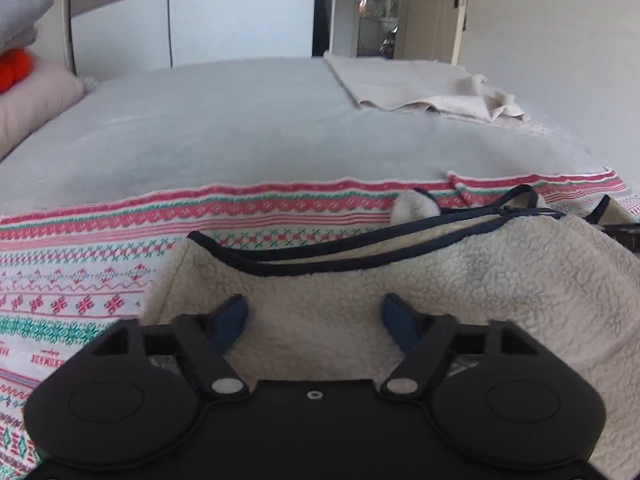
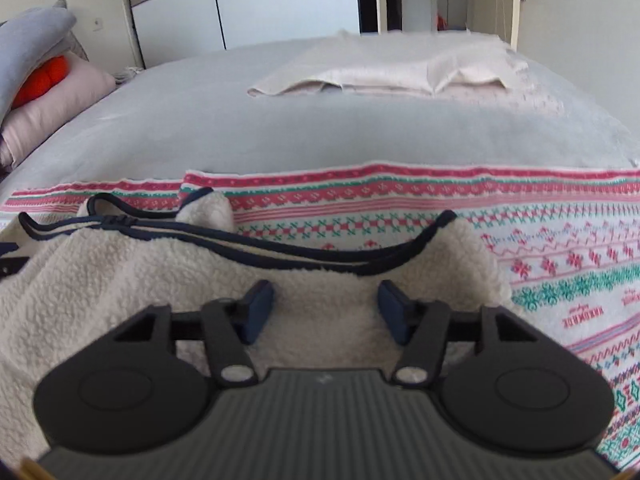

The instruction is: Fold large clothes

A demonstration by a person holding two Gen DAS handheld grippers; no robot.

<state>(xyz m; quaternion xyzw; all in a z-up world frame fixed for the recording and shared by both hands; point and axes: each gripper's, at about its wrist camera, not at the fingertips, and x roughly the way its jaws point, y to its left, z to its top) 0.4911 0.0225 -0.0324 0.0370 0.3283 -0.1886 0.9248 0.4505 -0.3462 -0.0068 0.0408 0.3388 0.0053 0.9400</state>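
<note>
Left gripper spread over cream fleece, right gripper likewise spread with nothing pinched, grey bed, patterned red-and-green blanket across its near edge, navy-trimmed sherpa fleece jacket lying on blanket, folded beige cloth at far side

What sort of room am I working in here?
Most likely a bedroom: a wide bed with stacked pillows at one end, and tall wardrobe doors behind it.
</note>
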